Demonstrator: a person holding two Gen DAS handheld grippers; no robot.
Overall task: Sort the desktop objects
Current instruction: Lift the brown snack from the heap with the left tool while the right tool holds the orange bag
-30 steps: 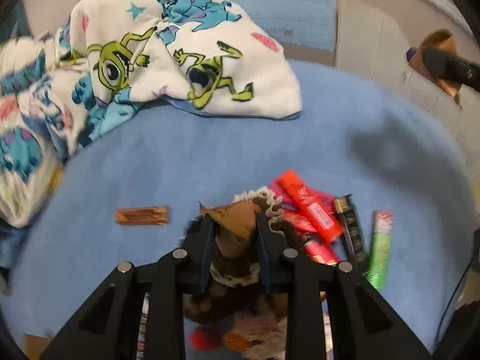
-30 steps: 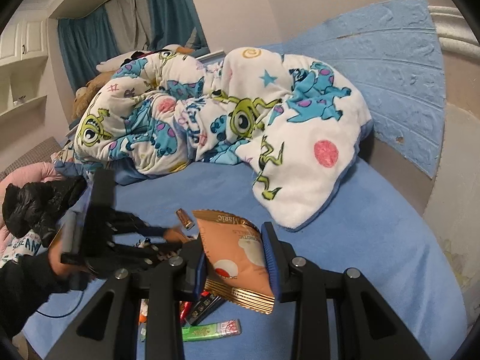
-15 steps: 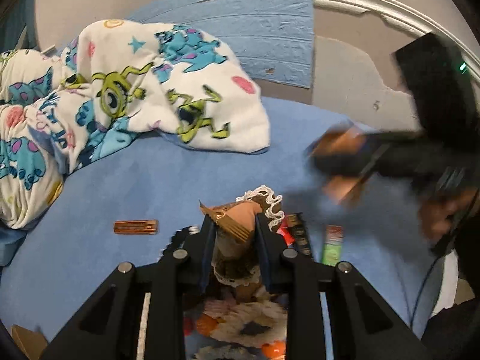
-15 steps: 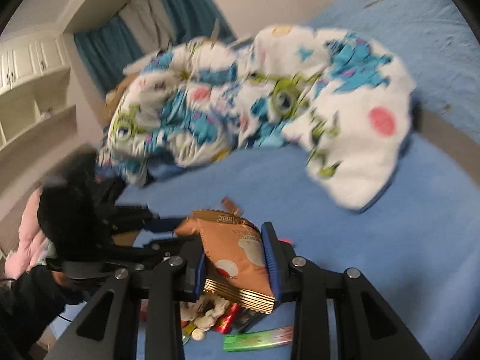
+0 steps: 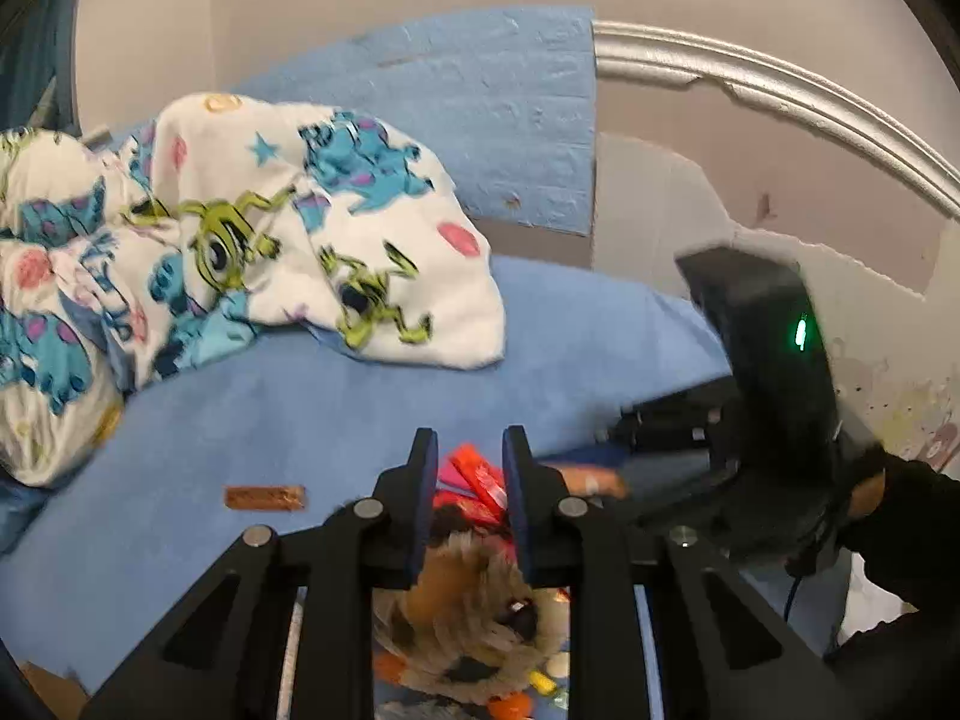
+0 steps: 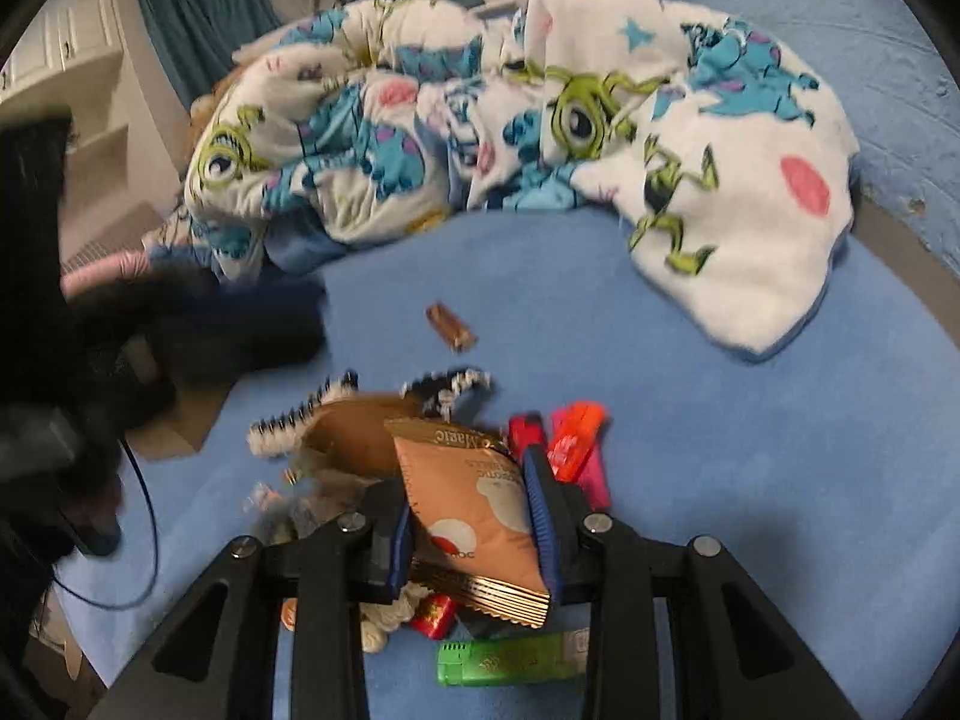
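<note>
My left gripper [image 5: 467, 468] hangs above a pile of small things on the blue bed. Its jaws are closing with nothing between the tips, and red and pink tubes [image 5: 480, 480] show through the gap. A brown fluffy thing [image 5: 468, 600] lies below the fingers, apart from the pads. In the right wrist view this brown thing with a black-and-white fringe [image 6: 354, 432] rests on the pile. My right gripper [image 6: 465, 480] is shut on an orange-pink snack packet [image 6: 474, 510], held low over the pile. The left gripper is a dark blur at the left edge there.
A cartoon-print blanket [image 5: 270, 240] is heaped at the back of the bed. A brown wrapped bar [image 6: 450, 327] lies alone on the sheet. A green tube [image 6: 510, 660] and red tubes [image 6: 573, 441] lie near the packet. A hand in a black sleeve [image 5: 900, 510] is at right.
The left gripper has risen and the brown fluffy thing is no longer between its fingers. The right gripper has come down over the pile with the packet still in it.
</note>
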